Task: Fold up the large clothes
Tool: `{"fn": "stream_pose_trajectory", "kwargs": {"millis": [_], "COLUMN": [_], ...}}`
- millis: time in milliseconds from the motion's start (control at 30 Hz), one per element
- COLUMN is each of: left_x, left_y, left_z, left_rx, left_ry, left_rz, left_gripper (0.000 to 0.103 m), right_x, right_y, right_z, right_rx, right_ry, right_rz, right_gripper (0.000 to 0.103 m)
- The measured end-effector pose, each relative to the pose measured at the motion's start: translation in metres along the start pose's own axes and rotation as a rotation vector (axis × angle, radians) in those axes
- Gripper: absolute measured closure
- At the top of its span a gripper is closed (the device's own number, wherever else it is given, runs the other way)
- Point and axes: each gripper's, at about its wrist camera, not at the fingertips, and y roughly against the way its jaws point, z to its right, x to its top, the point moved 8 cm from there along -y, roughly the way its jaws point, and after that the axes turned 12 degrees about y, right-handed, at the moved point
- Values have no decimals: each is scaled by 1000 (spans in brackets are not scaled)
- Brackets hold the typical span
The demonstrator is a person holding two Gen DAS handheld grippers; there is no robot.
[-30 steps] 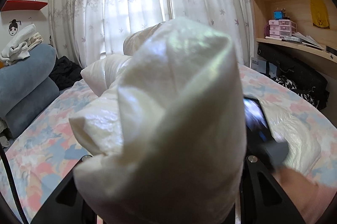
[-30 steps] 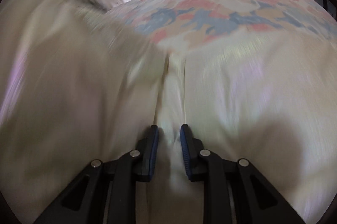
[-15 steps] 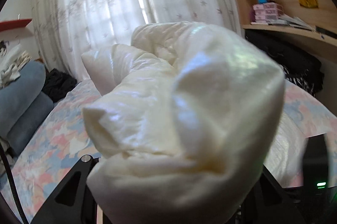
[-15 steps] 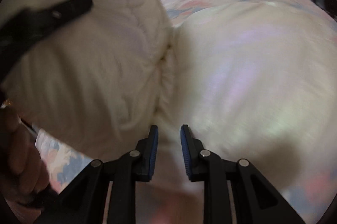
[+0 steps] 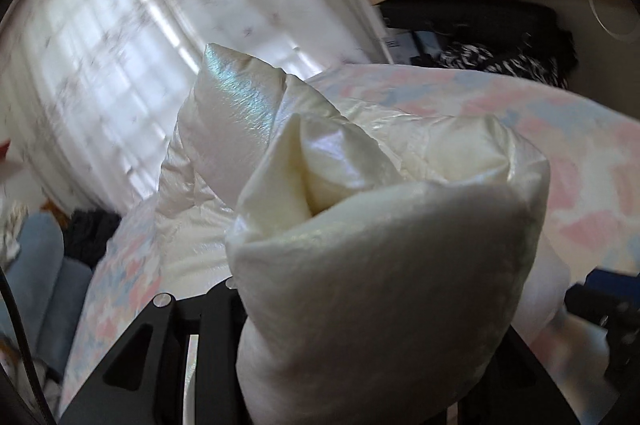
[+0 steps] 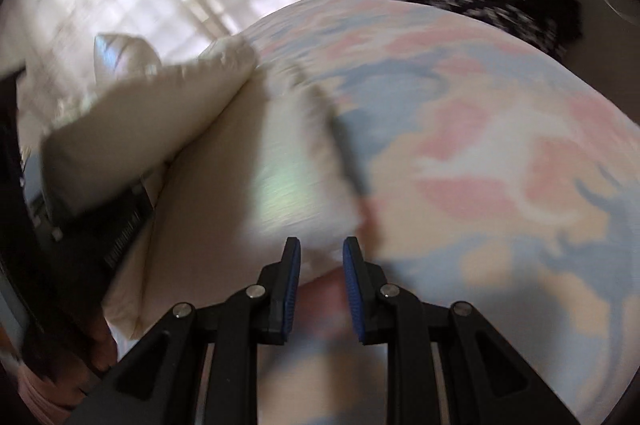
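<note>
The puffy cream jacket (image 5: 360,265) lay partly on the floral bed (image 6: 500,153), with one bunched end raised above it. The left gripper (image 5: 360,365) was clamped on that thick bunch, its fingertips buried in the padding. The right gripper (image 6: 320,261) stood narrow, jaws pinched on a thin edge of the jacket just above the bed; the blur left the contact itself unclear. Judged step: carrying one side across to make a fold. To do it well, both grips should travel level together and lay the raised end squarely onto the part resting on the bed. Slippery shell; risk of bunching.
</note>
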Motion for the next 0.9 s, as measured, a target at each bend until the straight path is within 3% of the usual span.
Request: {"fn": "stream_pose_trajectory", "kwargs": {"millis": [100,200,267,300,467,533,633,767,900], "left_x": [-8,-24,-29,-29,-19,-16,-13,-6,2], "left_y": [1,-8,-5,-3,6,12,28,51,72], "left_z": [34,58,64,64,53,47,42,17,-26], "left_rx": [13,67,72,51,-116,-196,-315,-473,-512], "left_ry": [-99,-224,-247,-239,-158,-132,-89,26,125], "left_rz": [48,103,134,131,76,54,24,-43,-53], "left_gripper": [68,53,46,44,15,9,8,8,8], "right_x": [-4,-12,-16,-13,-9,-5,2,22,47], "right_y": [4,-3,-6,-8,-5,-2,13,34,53], "right_z": [20,38,45,47,50,52,49,46,32], "right_rx": [-21,-28,-27,-28,-42,-43,-53,-34,2], "right_ry": [-64,-113,-133,-132,-110,-105,-90,-73,-39], "right_rz": [17,-11,-31,-32,-20,-15,15,64,113], "right_gripper": [81,81,81,81,81,73,60,53,45]}}
